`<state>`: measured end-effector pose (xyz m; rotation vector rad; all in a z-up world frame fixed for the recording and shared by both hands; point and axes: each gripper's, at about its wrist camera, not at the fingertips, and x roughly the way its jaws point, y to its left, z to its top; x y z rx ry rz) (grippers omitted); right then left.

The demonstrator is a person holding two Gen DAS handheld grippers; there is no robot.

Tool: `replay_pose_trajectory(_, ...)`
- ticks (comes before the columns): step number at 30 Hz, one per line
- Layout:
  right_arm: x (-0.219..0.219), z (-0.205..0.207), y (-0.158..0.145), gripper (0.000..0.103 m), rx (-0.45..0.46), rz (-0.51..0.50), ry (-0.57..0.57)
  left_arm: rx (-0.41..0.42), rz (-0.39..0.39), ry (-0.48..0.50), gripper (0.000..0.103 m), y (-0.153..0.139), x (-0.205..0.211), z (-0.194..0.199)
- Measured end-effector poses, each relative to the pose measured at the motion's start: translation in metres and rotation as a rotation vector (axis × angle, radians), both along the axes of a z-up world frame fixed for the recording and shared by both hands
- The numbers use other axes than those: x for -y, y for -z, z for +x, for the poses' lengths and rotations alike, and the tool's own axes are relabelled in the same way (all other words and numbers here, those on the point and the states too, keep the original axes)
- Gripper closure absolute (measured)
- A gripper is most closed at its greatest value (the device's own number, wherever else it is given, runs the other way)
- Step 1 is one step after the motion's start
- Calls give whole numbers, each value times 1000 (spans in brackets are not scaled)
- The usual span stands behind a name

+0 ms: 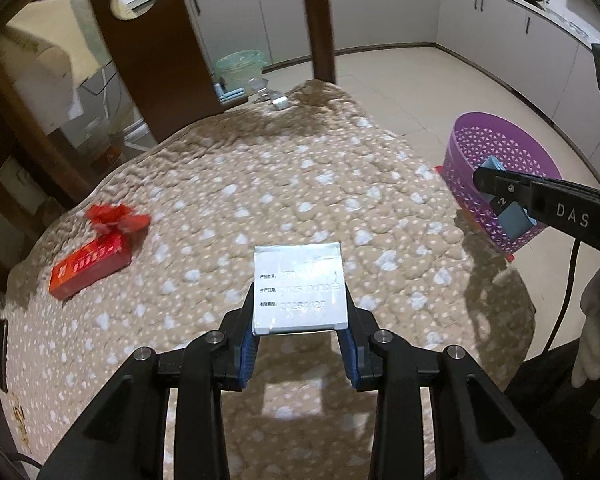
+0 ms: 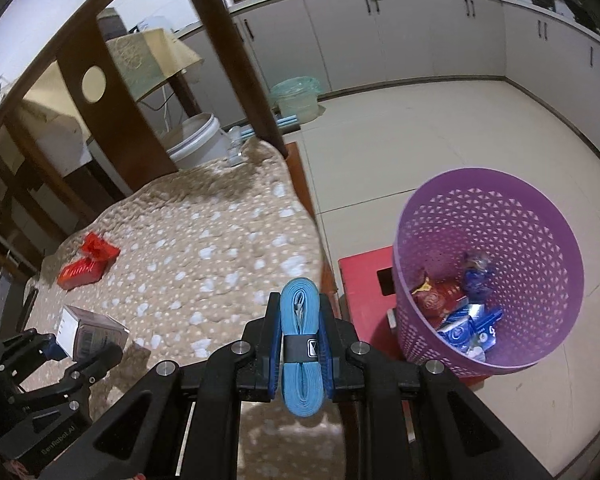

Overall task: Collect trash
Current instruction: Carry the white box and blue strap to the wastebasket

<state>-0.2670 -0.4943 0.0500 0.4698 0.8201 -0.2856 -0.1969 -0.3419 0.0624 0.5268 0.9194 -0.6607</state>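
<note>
My left gripper (image 1: 300, 304) is shut on a small silver-white box (image 1: 299, 288) with printed dates, held just above the spotted beige blanket (image 1: 260, 184); the box also shows in the right wrist view (image 2: 86, 330). My right gripper (image 2: 299, 312) is shut on a coiled light-blue strap (image 2: 300, 344) bound with a black band, at the blanket's right edge; it shows in the left wrist view (image 1: 508, 204) in front of the purple basket (image 1: 496, 152). A red carton (image 1: 90, 266) with a torn red wrapper (image 1: 114, 216) beside it lies on the blanket's left.
The purple basket (image 2: 492, 216) stands on a red stool (image 2: 364, 276) on the tiled floor and holds red and blue wrappers (image 2: 460, 312). A dark wooden chair back (image 1: 140, 40) rises behind the blanket. A white bucket (image 2: 198, 140) and kitchen cabinets (image 2: 420, 40) stand behind.
</note>
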Motion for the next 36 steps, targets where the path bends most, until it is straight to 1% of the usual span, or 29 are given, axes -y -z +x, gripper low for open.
replay_pose_trajectory(11,37,-21,-3,85,25,40,94,12,9,72,70,1,34,-17)
replay_pose_trajectory(22,70,-43,-8,85,63,77,170,9,13,108,70,1,57,-26)
replay_pose_trajectory(29,85,-54,-9,85,83,99,210,21,17,140,70,-2,74,-33)
replay_pose_trajectory(36,102,-64,-9,85,93,100,266,37,21,171,70,-6,95,-38)
